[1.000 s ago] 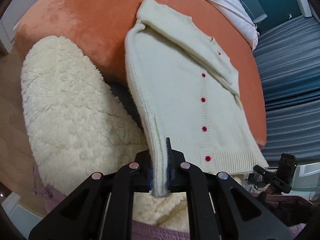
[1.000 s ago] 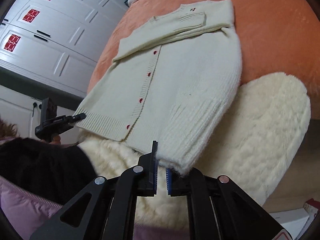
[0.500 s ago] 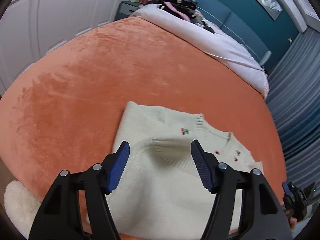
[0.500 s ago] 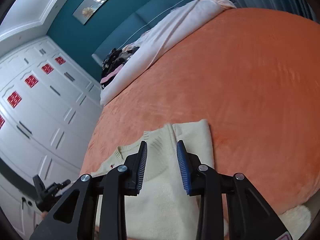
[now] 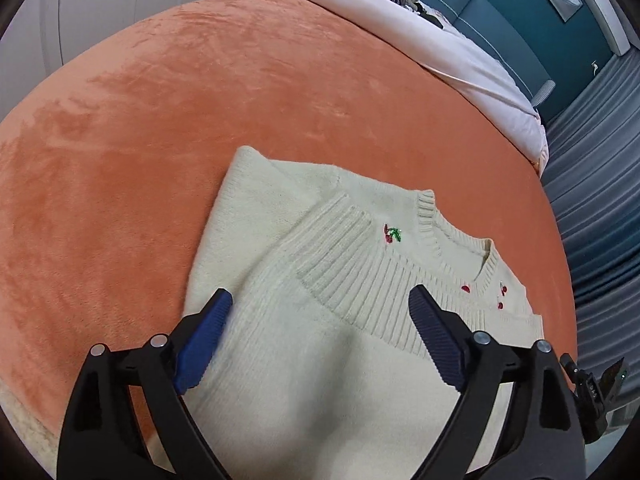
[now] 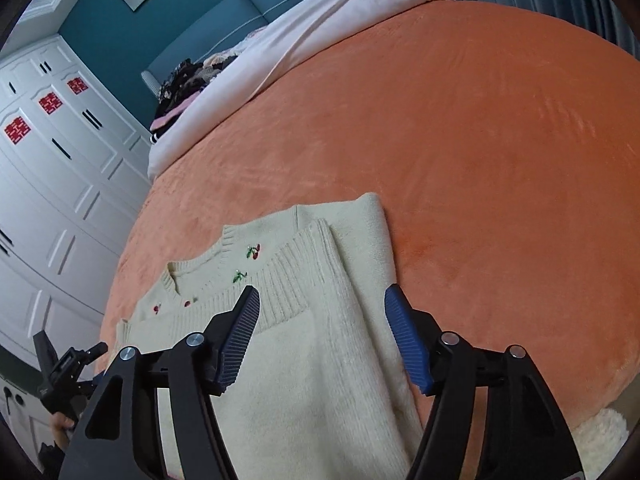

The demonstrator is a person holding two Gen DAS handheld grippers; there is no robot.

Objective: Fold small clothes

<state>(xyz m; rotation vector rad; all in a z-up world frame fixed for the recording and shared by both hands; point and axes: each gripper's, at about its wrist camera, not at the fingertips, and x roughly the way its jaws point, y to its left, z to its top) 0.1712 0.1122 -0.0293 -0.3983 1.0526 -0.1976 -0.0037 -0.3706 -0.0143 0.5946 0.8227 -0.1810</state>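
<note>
A small cream knit cardigan (image 5: 320, 340) with red buttons and cherry embroidery lies on the orange bed cover, its lower half folded up so the ribbed hem (image 5: 360, 276) rests just below the collar. It also shows in the right wrist view (image 6: 304, 360). My left gripper (image 5: 320, 312) is open and empty, hovering over the folded hem. My right gripper (image 6: 320, 308) is open and empty above the cardigan's right side.
The orange bed cover (image 5: 200, 100) stretches far ahead (image 6: 500, 140). A pale duvet (image 5: 440, 40) and a pile of clothes (image 6: 188, 80) lie at the bed's head. A fluffy cream rug (image 6: 604, 428) is at the bed's edge. White wardrobes (image 6: 52, 184) stand left.
Both grippers carried the cardigan's hem up over the body toward the collar, let go and opened wide. The cardigan now lies folded in half.
</note>
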